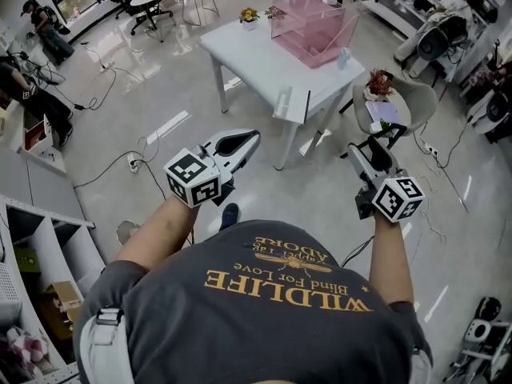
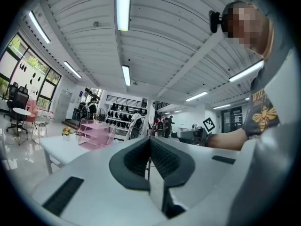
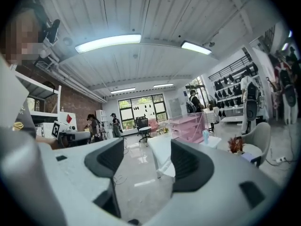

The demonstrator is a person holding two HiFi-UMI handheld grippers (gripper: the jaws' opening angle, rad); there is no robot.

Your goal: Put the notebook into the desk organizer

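Note:
The pink see-through desk organizer (image 1: 308, 24) stands at the far end of a white table (image 1: 264, 66), well ahead of both grippers. A pale flat thing (image 1: 382, 112), possibly the notebook, lies on a grey chair (image 1: 412, 101) to the right of the table. My left gripper (image 1: 253, 136) hangs in the air in front of the table with its jaws shut on nothing (image 2: 150, 149). Just short of the chair, my right gripper (image 1: 366, 146) stands wide open with nothing between its pads (image 3: 148, 161). The organizer also shows in both gripper views (image 2: 96, 133) (image 3: 188, 126).
A small potted plant (image 1: 380, 82) sits on the chair beside the flat thing, and a flower pot (image 1: 249, 16) is at the table's far corner. Cables trail over the glossy floor (image 1: 120, 162). White shelving (image 1: 48, 254) is at my left. People stand at the far left (image 1: 44, 30).

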